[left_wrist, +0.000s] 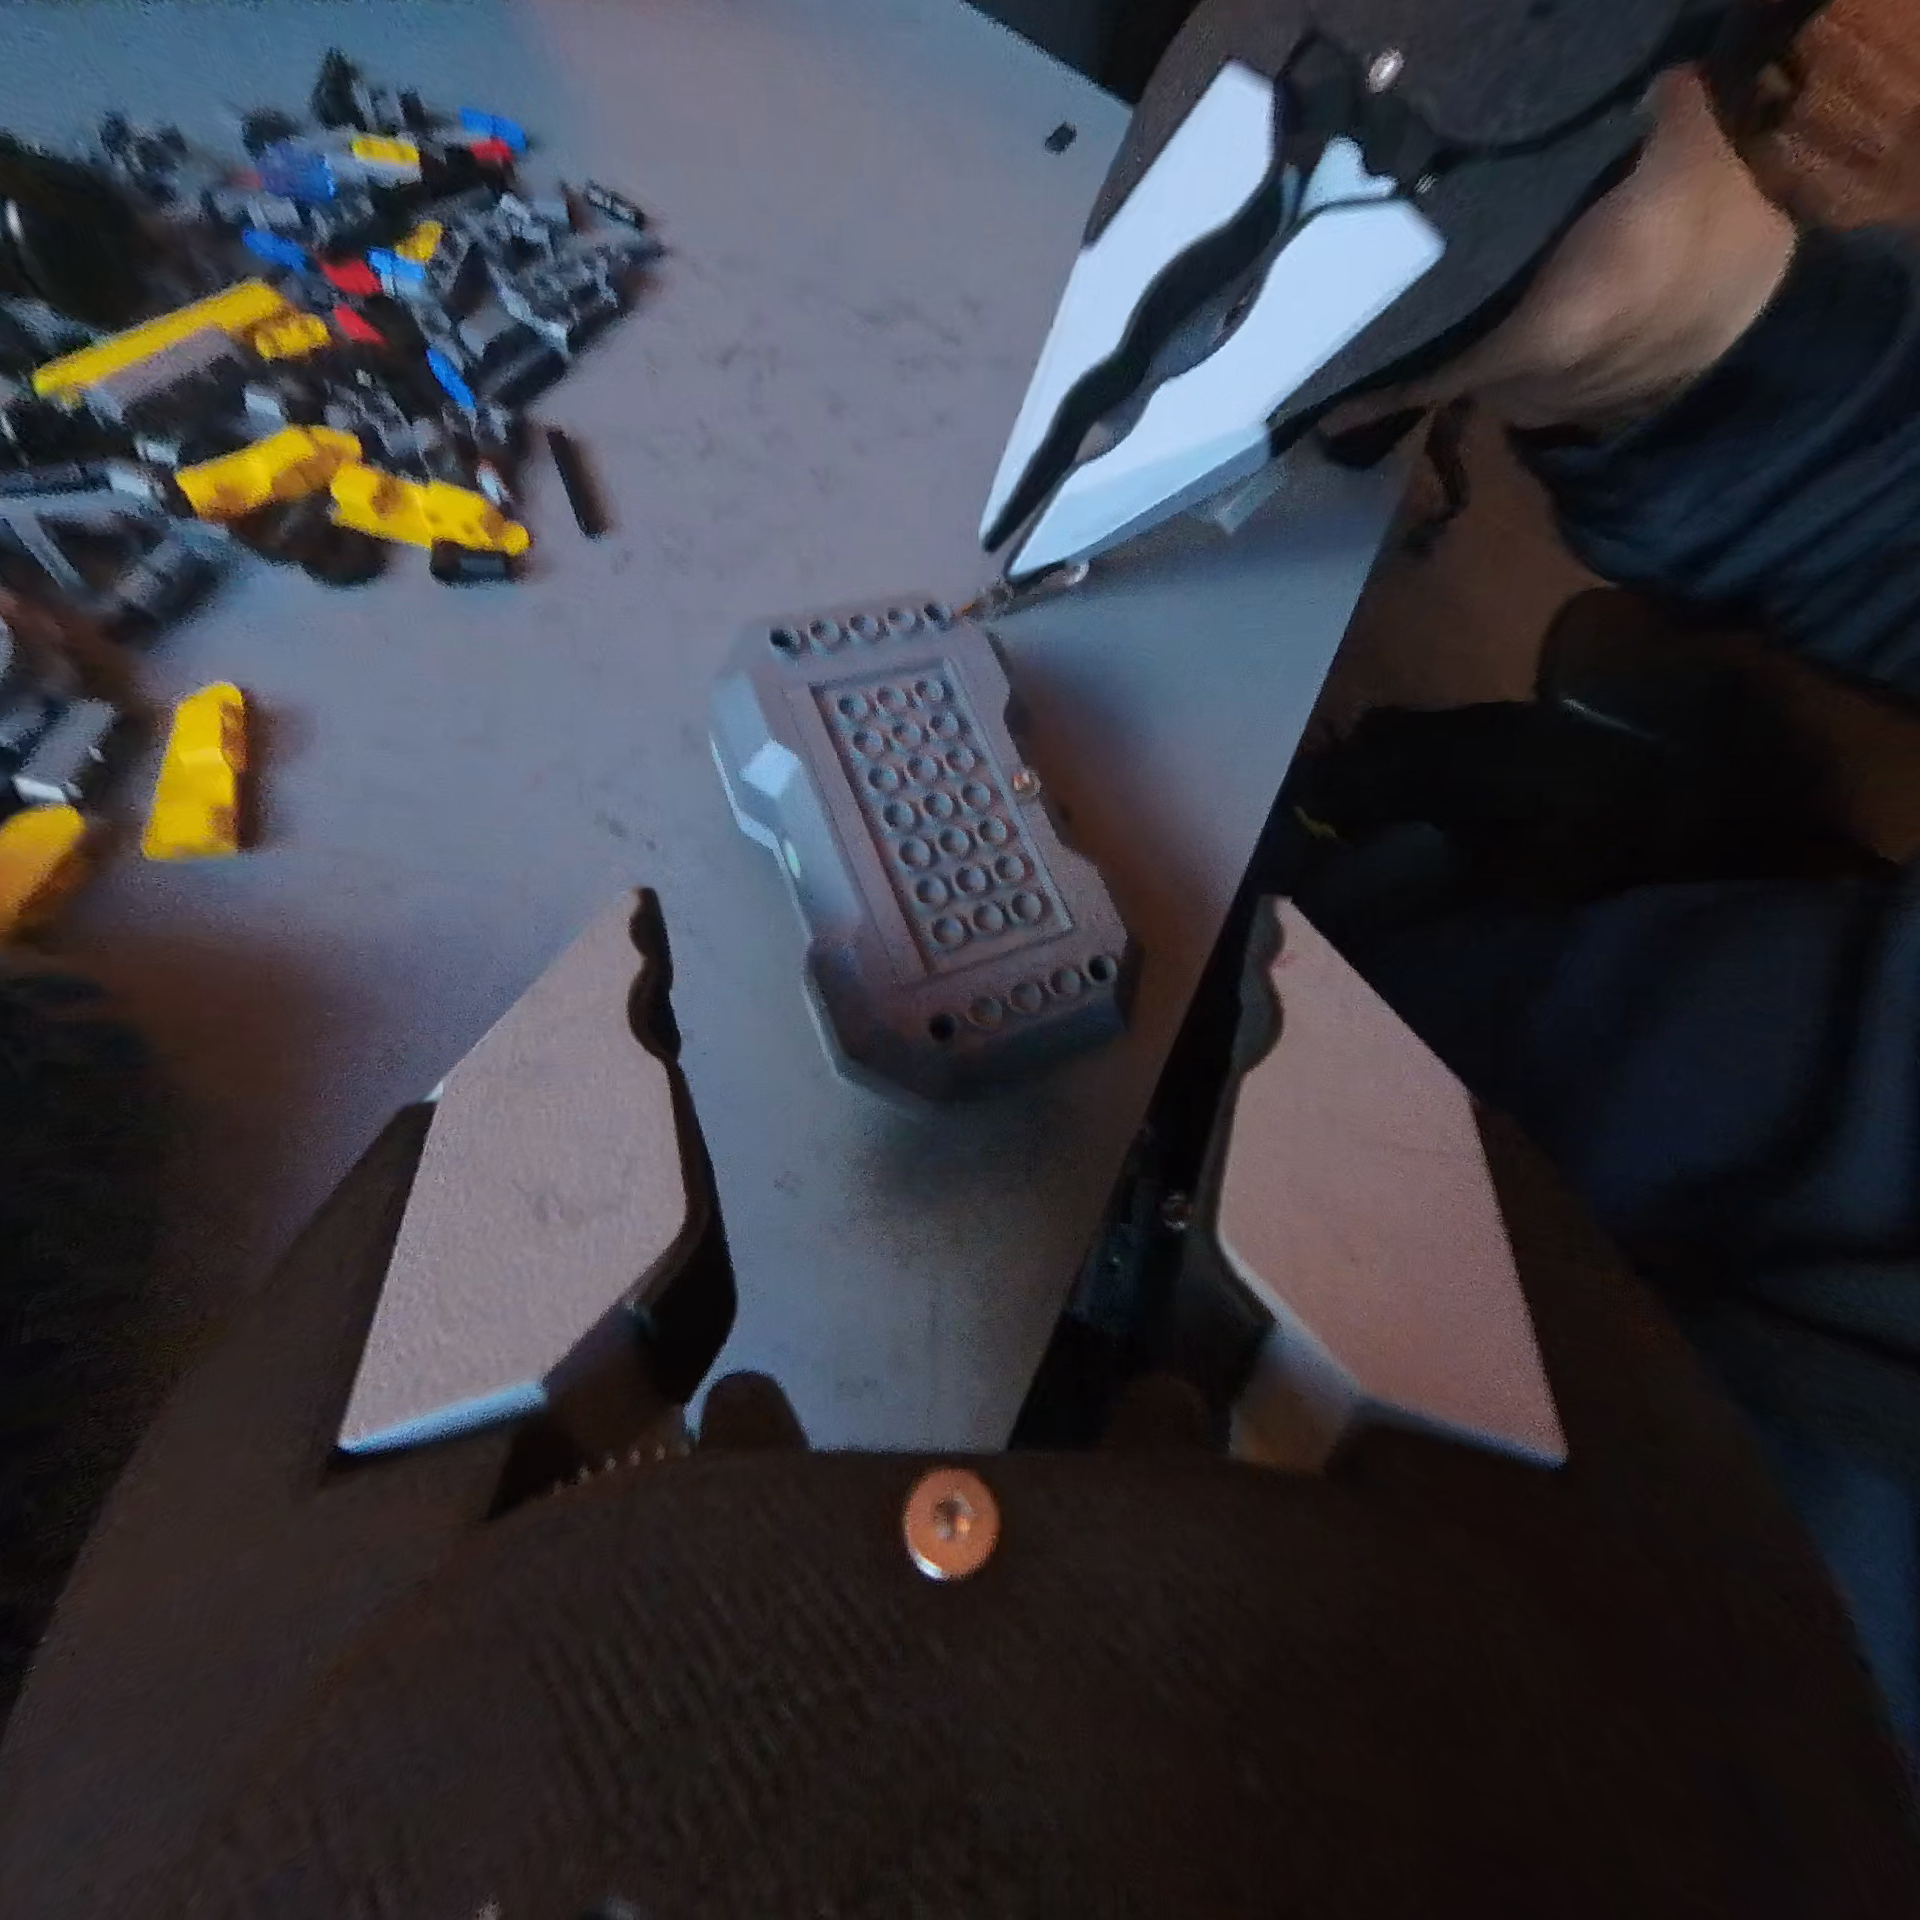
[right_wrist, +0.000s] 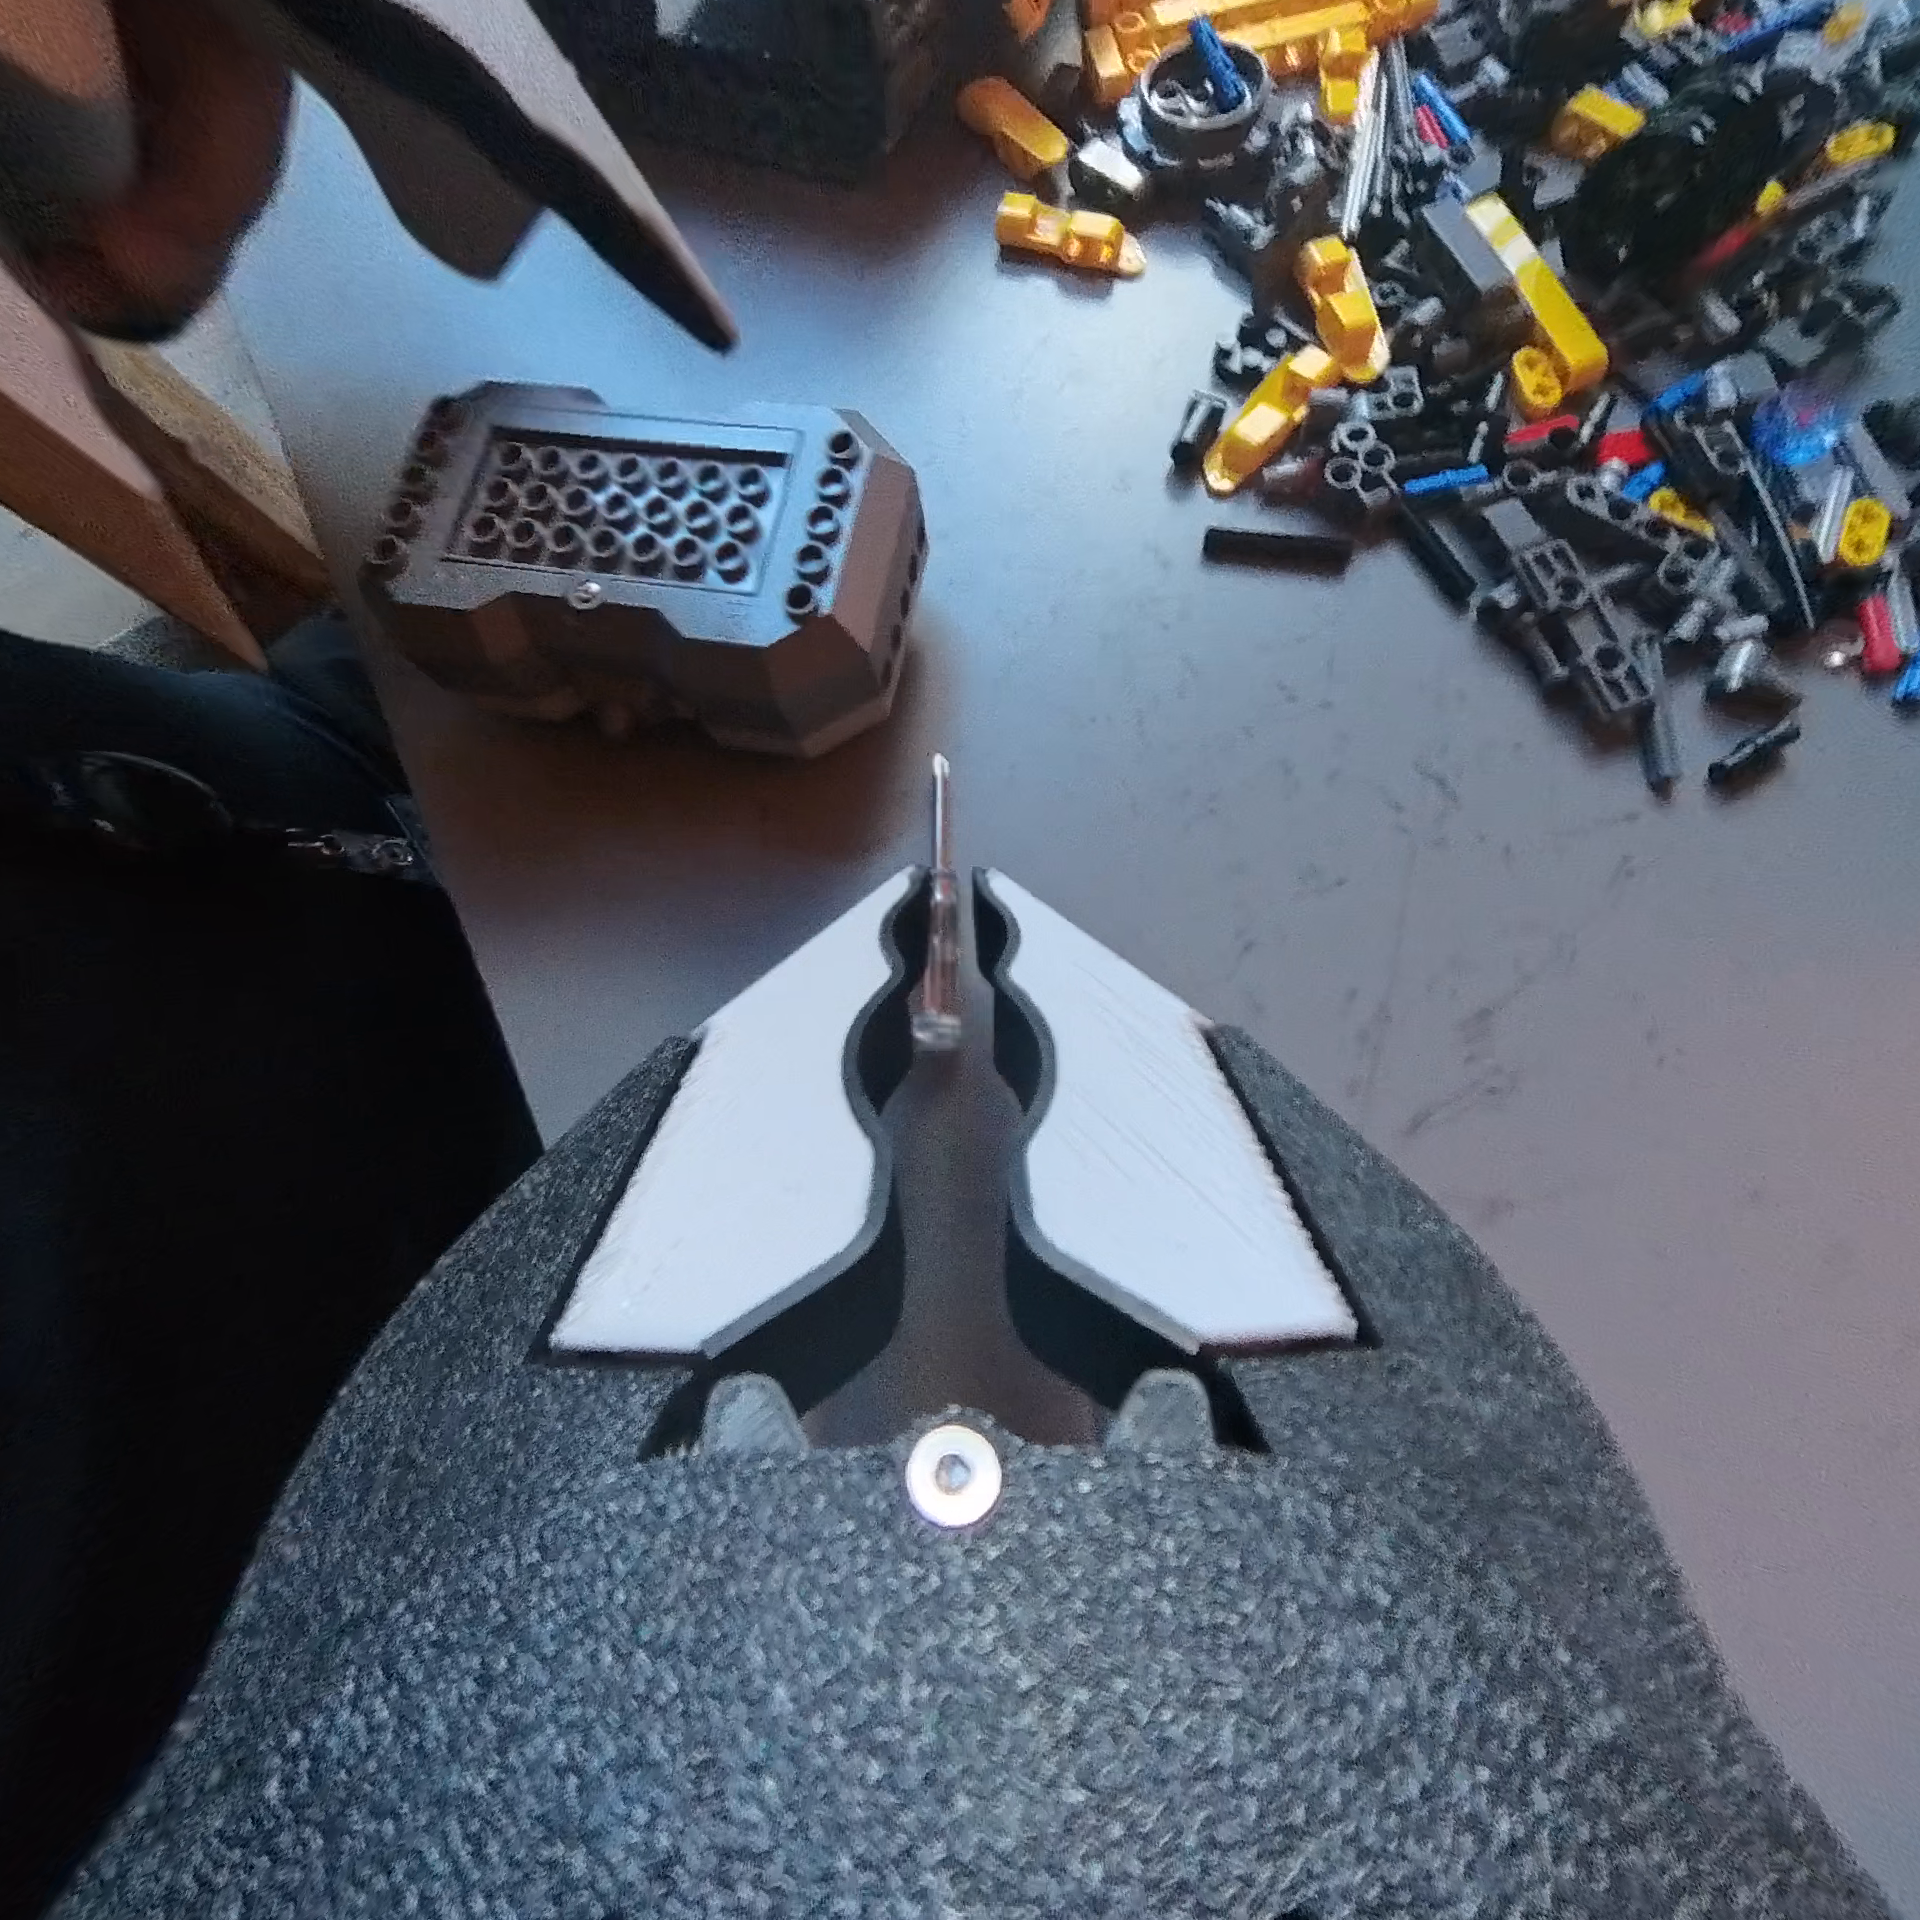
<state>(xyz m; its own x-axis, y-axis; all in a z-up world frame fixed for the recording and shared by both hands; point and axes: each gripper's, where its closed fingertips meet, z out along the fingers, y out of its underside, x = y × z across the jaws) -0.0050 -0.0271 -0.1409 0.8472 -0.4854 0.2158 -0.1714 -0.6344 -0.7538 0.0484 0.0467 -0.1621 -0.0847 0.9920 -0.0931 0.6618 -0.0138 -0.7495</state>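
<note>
A dark grey studded block with a light grey side lies flat on the table. My left gripper is wide open just in front of it; neither finger touches it. My right gripper is shut on a small screwdriver with a clear handle, and the metal shaft sticks out ahead of the fingertips. In the left wrist view the right gripper hovers at the block's far end, with the screwdriver tip close to its corner. The block also shows in the right wrist view, with a left gripper finger above it.
A large pile of yellow, black, blue and red building pieces lies on the grey table, and also shows at the right wrist view's upper right. A loose black pin lies beside it. The table edge and a person's dark clothing are close to the block. Across from one pair of fingers to the other is roughly 11 cm.
</note>
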